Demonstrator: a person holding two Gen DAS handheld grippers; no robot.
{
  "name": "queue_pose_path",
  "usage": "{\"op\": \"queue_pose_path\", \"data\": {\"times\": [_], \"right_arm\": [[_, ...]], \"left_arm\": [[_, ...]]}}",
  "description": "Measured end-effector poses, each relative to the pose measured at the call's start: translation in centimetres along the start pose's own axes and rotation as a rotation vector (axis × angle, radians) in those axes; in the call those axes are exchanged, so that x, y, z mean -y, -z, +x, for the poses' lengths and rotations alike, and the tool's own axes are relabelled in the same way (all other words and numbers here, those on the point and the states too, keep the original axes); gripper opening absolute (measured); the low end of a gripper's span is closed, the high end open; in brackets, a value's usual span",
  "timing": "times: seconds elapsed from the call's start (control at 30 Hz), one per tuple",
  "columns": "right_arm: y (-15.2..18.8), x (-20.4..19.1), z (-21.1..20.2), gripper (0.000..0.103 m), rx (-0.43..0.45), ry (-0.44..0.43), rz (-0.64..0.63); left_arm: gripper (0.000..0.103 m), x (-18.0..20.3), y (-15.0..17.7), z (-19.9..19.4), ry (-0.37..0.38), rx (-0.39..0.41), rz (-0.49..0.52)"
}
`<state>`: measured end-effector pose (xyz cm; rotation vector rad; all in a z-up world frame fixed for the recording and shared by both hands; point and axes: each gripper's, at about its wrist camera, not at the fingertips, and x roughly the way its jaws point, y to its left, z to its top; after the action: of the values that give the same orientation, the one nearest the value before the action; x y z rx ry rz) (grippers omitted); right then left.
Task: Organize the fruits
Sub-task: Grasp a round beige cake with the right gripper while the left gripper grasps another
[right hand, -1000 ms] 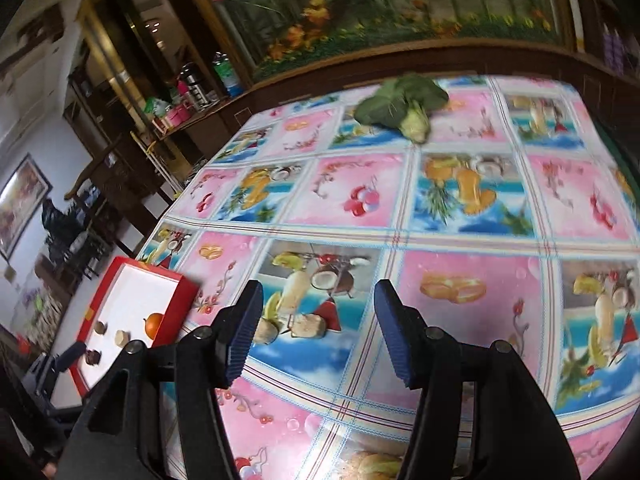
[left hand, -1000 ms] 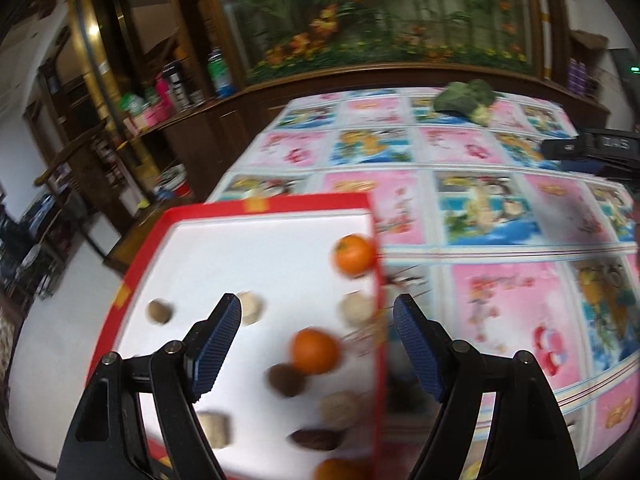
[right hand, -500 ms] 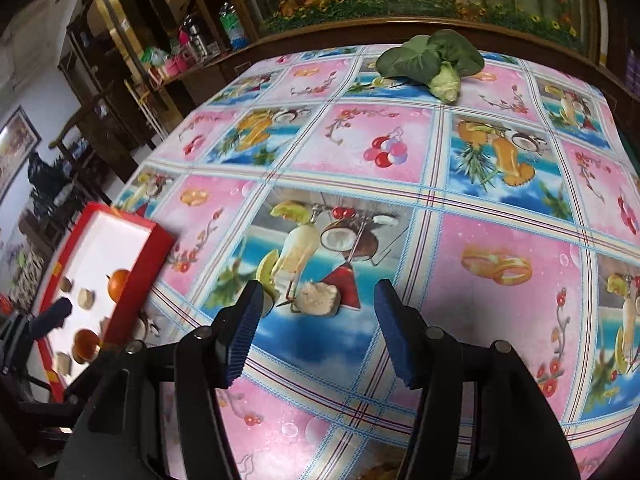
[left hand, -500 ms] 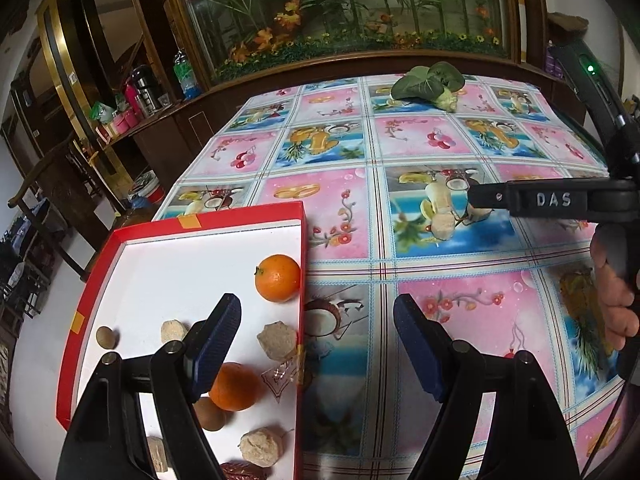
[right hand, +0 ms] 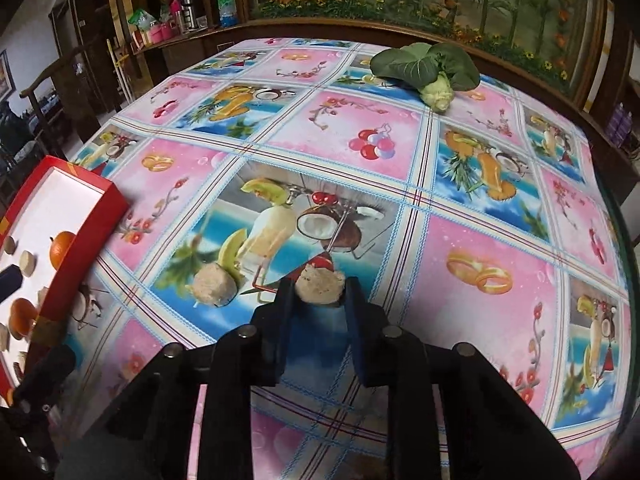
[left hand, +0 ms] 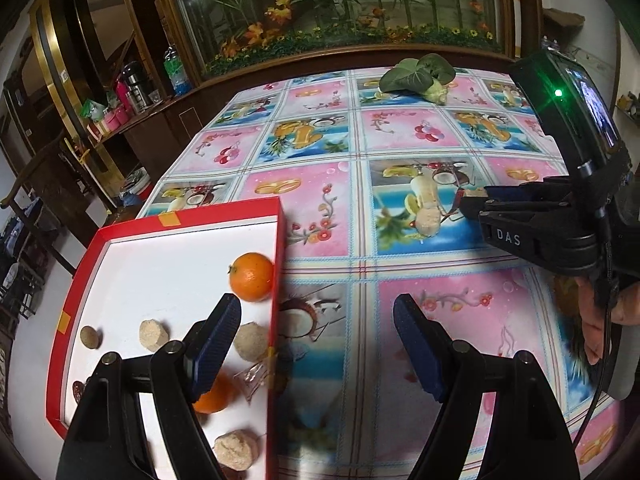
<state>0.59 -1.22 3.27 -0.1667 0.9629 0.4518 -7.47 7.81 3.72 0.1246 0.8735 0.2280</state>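
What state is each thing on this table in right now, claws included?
Right claw: shut on a beige lump, low over the tablecloth.
Left claw: open, empty, straddling the red tray's right wall.
Second beige lump: loose on the tablecloth.
Upper orange: in the tray, against its right wall.
Leafy vegetable: lying at the far edge.

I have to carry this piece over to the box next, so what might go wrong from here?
1. The right gripper pinches the pale crumbly lump only at its fingertips; it might slip or crumble in transit.
2. A second pale lump lies close on the patterned tablecloth and may get knocked.
3. The red-walled white box has a raised side, with the open left gripper over it; the load may catch either.
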Motion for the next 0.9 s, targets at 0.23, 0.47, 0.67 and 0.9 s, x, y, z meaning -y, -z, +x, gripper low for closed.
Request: {"op": "queue_pose_path", "data": {"times": [0.23,0.47,0.67,0.9], "right_arm": [[-0.9,4.1,-1.6,0.027,0.043,-0.033,0.182],[-1.3,6.5,-2.9,0.027,0.081,-0.066,0.315],[-1.3,6.3,-2.9,0.027,0.083,-0.089,0.328],[-1.3,6.2,-3.2,0.027,0.092,-0.091,0.328]], "left_arm": [[0.078,2.2,-2.5,2.4,0.060,-0.001,0.022],[0.078,4.5,-3.9,4.6,0.117,-0.009,0.032],[0.071,5.0,-4.4,6.1,0.115,-0.036,0.019],[0.047,5.4,-4.5,7.0,0.170,-0.044,-0.009]]}}
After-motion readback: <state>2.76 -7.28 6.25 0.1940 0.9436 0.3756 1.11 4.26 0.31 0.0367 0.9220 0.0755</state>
